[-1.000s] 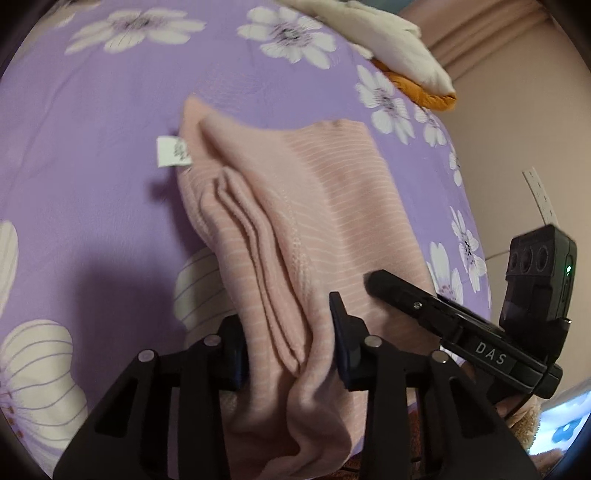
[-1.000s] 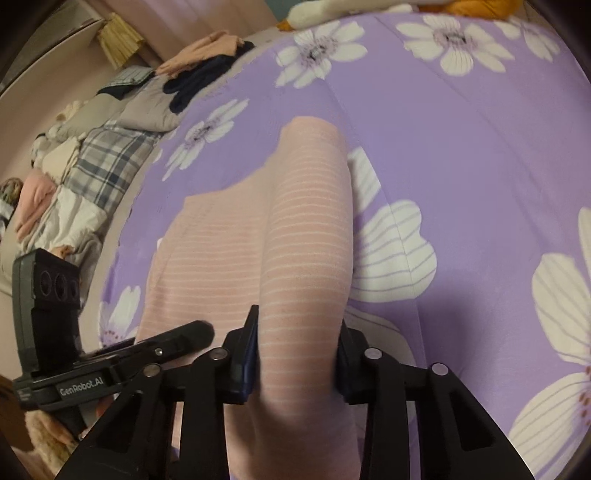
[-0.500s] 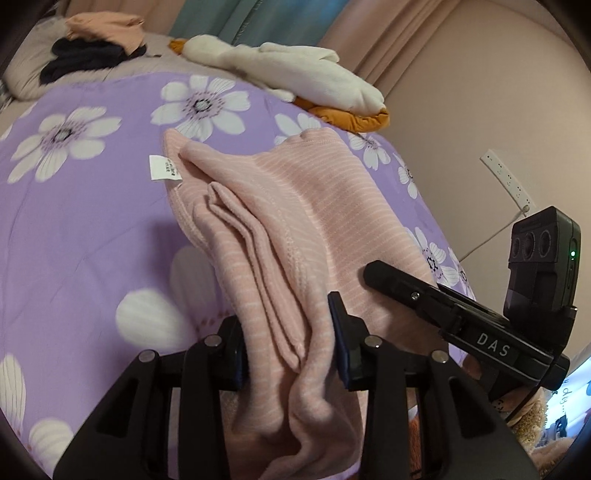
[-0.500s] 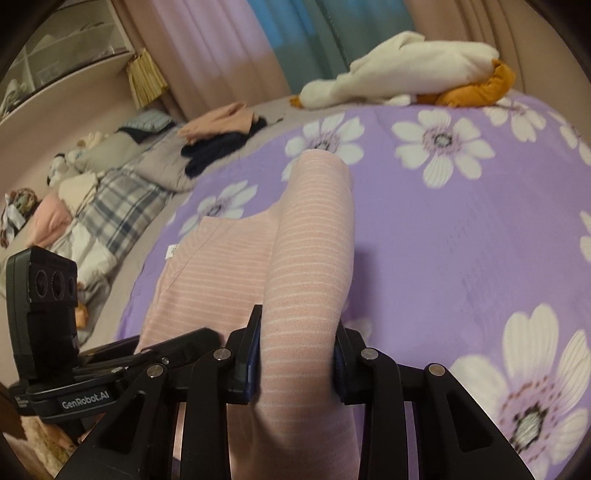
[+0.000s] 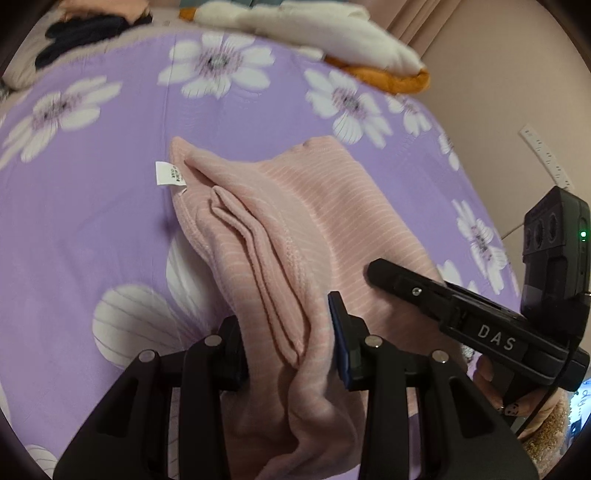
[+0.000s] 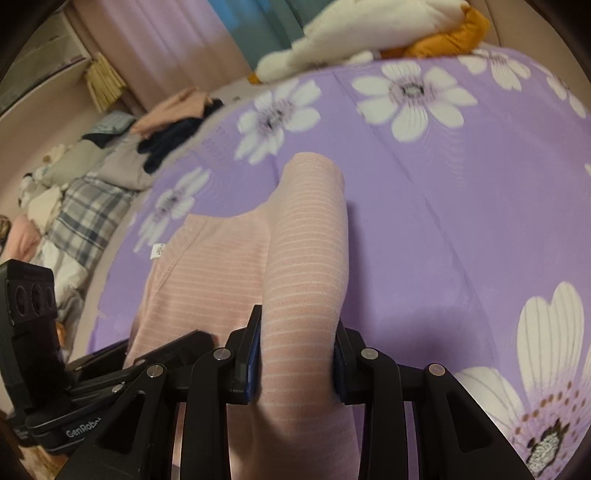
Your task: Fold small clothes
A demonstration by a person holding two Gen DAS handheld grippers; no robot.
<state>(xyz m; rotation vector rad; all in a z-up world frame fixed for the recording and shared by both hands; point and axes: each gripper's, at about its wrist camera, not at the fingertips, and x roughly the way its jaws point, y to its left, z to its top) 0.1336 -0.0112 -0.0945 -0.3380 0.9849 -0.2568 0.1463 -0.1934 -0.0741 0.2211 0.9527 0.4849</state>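
Observation:
A pink garment with thin white stripes (image 5: 314, 221) lies on the purple flowered bedspread (image 5: 92, 221), a white label (image 5: 165, 173) at its far left corner. My left gripper (image 5: 288, 343) is shut on its bunched near edge. My right gripper (image 6: 297, 356) is shut on a rolled fold of the same pink garment (image 6: 306, 258), which stretches away over the bedspread (image 6: 461, 221). The right gripper's body (image 5: 480, 317) shows at the right of the left wrist view. The left gripper's body (image 6: 48, 369) shows at the lower left of the right wrist view.
A white and orange plush toy (image 5: 332, 33) lies at the far edge of the bed. Folded pink and dark clothes (image 6: 177, 118) sit at the far left. A plaid blanket and more laundry (image 6: 81, 221) lie beside the bed. A wall (image 5: 517, 92) stands at the right.
Both views have tilted up and then partly back down toward the bed. The garment stays gripped at both ends and stretched out. Both grippers stay shut.

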